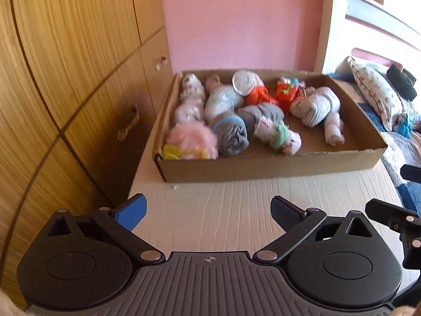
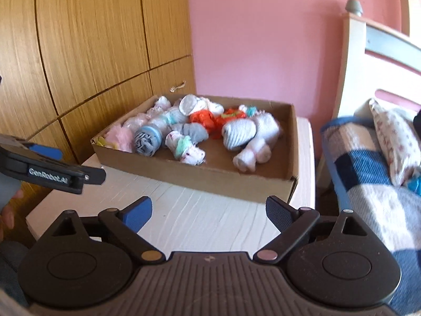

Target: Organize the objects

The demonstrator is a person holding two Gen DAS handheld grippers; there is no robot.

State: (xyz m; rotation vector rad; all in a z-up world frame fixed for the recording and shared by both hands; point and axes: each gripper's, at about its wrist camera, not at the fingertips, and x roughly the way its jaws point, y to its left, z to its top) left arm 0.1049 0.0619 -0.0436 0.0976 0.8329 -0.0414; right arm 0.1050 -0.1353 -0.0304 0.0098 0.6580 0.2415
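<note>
Over on the left stands a wooden wardrobe point(image 1: 79, 65), its drawer handles facing the white nightstand point(image 1: 236, 205) pushed up against it. The left gripper point(image 1: 208, 210) hangs low over the bare front of that top, its jaws spread wide with nothing between them. On the back half of the nightstand sits a shallow cardboard box point(image 1: 263, 167), against the pink wall, and in it lie the rolled socks point(image 1: 229, 129) in rough rows: a fluffy pink bundle point(image 1: 192, 142) in the near left corner, a grey roll with a blue band just beside it, orange ones point(image 1: 260, 96) toward the back, white and striped rolls on the right. The near right part of the box floor is bare. The right gripper point(image 2: 209, 212) hovers beside the left one, also over the nightstand's front, jaws parted and empty. Farther right is a bed with a checked blanket point(image 2: 368, 168) and a floral pillow point(image 2: 394, 142)
</note>
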